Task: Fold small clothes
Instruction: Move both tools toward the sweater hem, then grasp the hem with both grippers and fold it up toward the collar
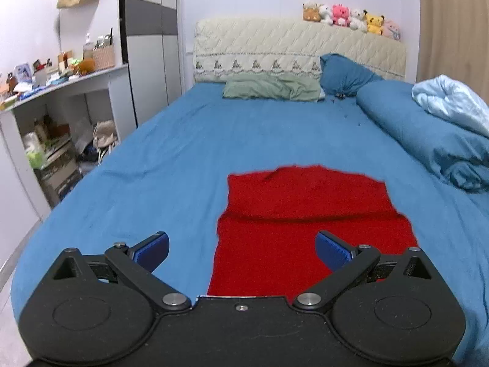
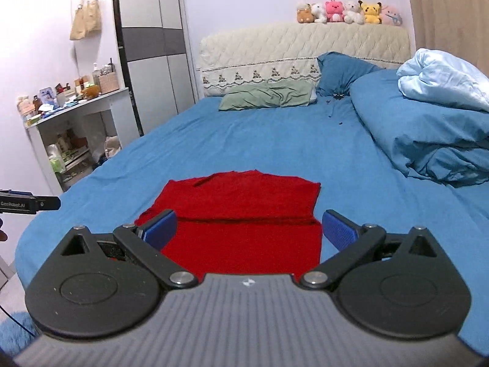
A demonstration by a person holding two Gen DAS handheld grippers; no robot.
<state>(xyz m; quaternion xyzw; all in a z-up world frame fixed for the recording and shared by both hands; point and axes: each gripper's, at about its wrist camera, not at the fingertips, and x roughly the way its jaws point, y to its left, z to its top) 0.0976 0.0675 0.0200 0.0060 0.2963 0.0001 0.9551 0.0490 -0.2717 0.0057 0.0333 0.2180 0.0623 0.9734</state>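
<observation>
A red garment [image 1: 305, 214] lies flat on the blue bed sheet [image 1: 183, 153], folded into a rough rectangle with a crosswise fold line. It also shows in the right wrist view [image 2: 244, 214]. My left gripper [image 1: 241, 249] is open and empty, hovering over the garment's near left edge. My right gripper [image 2: 249, 227] is open and empty, above the garment's near edge, its blue pads [image 2: 339, 229] spanning the cloth's width. The left gripper's body [image 2: 30, 203] shows at the left edge of the right wrist view.
A rolled blue duvet [image 1: 434, 140] with a pale blue blanket [image 2: 440, 76] lies along the bed's right side. A green pillow [image 1: 272, 88] and a blue pillow [image 1: 345, 75] lie by the headboard [image 1: 299, 49]. A cluttered white shelf [image 1: 61, 101] stands left of the bed.
</observation>
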